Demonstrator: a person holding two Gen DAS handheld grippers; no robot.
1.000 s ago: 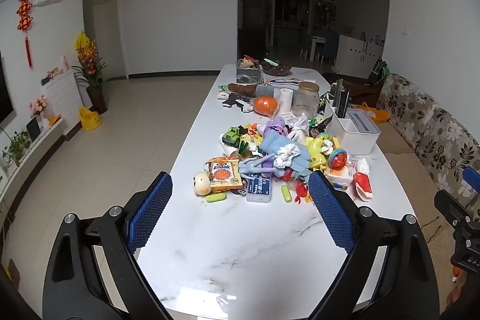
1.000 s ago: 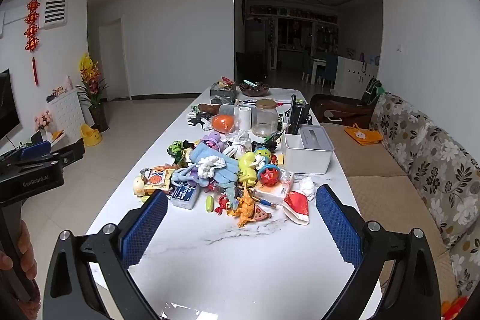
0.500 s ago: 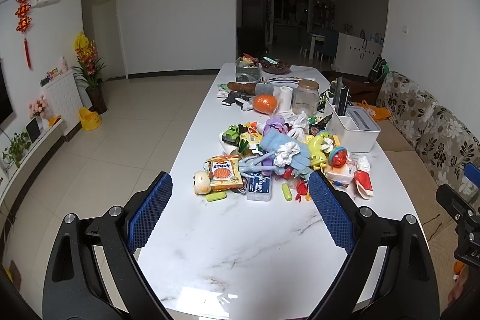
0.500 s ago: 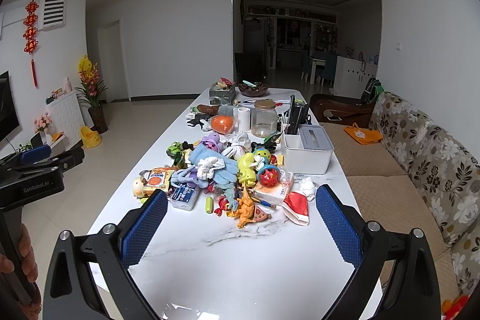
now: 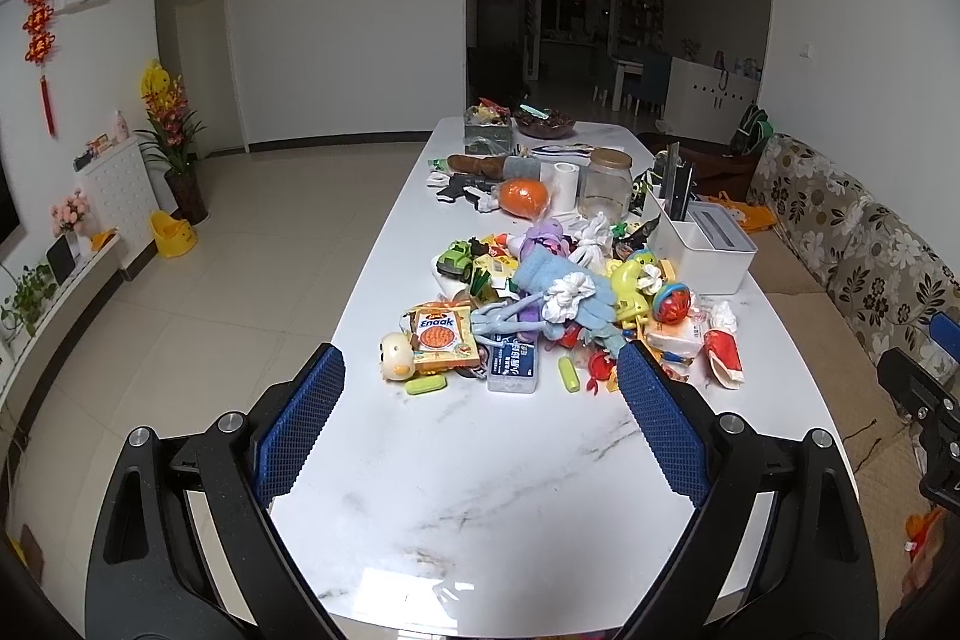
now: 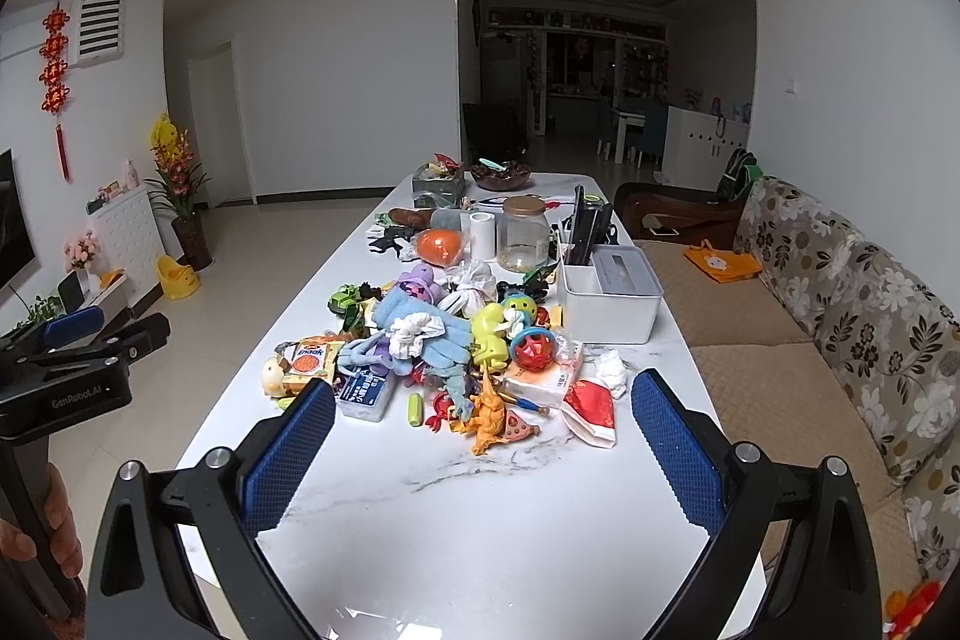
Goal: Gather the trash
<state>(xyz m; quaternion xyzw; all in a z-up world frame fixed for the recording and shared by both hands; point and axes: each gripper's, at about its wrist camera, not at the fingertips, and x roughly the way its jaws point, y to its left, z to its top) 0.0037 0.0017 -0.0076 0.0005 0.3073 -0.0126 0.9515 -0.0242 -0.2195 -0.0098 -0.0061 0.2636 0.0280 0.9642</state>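
A heap of toys and trash lies mid-table on the white marble table [image 5: 480, 490]. In it are an orange Enaak snack packet [image 5: 441, 334], a crumpled white tissue [image 6: 612, 365], a red and white wrapper [image 6: 591, 409] and a blue glove [image 5: 564, 289]. My left gripper [image 5: 480, 418] is open and empty, held over the near end of the table, short of the heap. My right gripper [image 6: 483, 451] is open and empty too, at the same distance from the heap [image 6: 456, 340].
A white storage box [image 6: 609, 301] stands right of the heap, with a glass jar [image 6: 525, 232], paper roll and orange ball behind. A floral sofa [image 6: 852, 316] runs along the right. Tiled floor lies left of the table.
Both grippers have crept slightly forward toward the heap; nothing on the table has moved and both stay open.
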